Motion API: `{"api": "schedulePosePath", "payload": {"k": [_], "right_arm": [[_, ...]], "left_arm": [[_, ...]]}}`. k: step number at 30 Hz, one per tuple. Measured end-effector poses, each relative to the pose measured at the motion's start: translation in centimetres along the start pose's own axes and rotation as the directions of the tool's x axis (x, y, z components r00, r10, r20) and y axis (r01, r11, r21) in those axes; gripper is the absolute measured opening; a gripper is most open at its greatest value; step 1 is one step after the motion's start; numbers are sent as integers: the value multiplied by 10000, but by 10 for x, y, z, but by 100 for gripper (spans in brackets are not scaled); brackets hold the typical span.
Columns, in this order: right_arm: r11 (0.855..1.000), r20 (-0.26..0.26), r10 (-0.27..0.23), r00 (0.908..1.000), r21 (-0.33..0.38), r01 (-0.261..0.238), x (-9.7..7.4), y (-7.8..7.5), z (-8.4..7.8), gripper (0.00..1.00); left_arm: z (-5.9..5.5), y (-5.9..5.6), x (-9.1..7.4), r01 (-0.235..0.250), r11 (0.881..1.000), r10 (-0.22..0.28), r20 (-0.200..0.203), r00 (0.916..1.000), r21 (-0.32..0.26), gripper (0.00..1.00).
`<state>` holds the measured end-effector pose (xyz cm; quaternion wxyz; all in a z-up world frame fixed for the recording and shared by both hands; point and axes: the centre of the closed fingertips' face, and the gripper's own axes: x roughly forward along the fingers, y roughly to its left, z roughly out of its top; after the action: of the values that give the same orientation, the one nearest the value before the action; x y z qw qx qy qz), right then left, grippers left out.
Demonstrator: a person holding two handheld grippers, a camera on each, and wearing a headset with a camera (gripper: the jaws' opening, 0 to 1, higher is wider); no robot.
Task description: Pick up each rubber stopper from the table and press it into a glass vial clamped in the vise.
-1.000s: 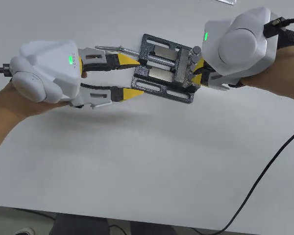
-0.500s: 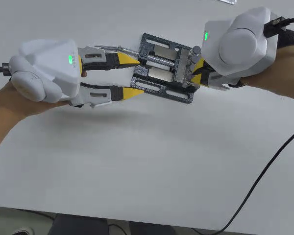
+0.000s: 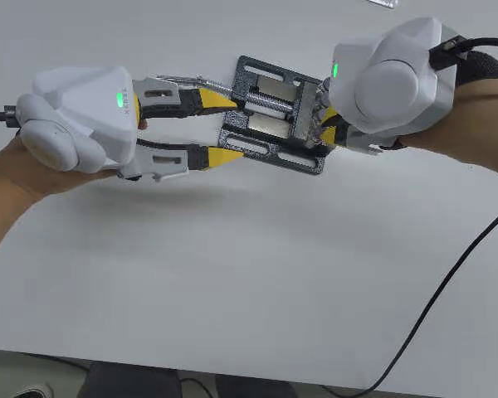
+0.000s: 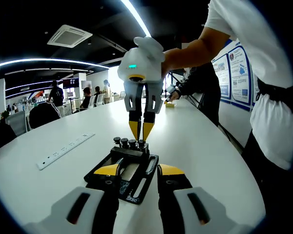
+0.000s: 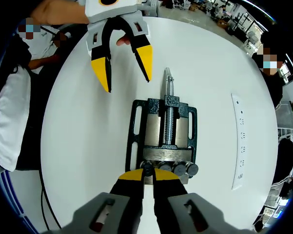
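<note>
A black vise (image 3: 270,153) sits on the white table and clamps a row of several glass vials, each with a dark rubber stopper (image 5: 177,169) in its mouth. My right gripper (image 5: 147,178) is shut, and its yellow tips sit at the top of the end stopper (image 5: 147,168). I cannot tell if they press on it. Seen from the left gripper view, the right gripper (image 4: 141,131) hangs straight down over the vials (image 4: 129,143). My left gripper (image 3: 224,128) is open with nothing in it, level at the screw end of the vise (image 4: 136,183).
A white power strip (image 4: 63,148) lies on the table beyond the vise. A black cable (image 3: 448,290) runs across the table's right side. The vise screw (image 5: 168,97) points toward the left gripper. People sit and stand in the background.
The right gripper has shifted a little left, further over the vial end of the vise. The left gripper has stayed open in place.
</note>
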<state>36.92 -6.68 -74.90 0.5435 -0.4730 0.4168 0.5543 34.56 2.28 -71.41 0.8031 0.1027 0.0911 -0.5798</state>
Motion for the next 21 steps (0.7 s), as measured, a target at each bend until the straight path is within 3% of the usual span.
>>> {"api": "schedulePosePath", "payload": {"k": [12, 21], "right_arm": [[9993, 217, 101, 9997, 346, -108, 0, 0, 1, 5], [9993, 39, 173, 9998, 341, -174, 2, -1, 0, 5]], "left_arm": [[1, 3, -3, -85, 10000, 85, 15, 10000, 39, 27], [1, 3, 0, -59, 10000, 59, 45, 10000, -1, 27]]}}
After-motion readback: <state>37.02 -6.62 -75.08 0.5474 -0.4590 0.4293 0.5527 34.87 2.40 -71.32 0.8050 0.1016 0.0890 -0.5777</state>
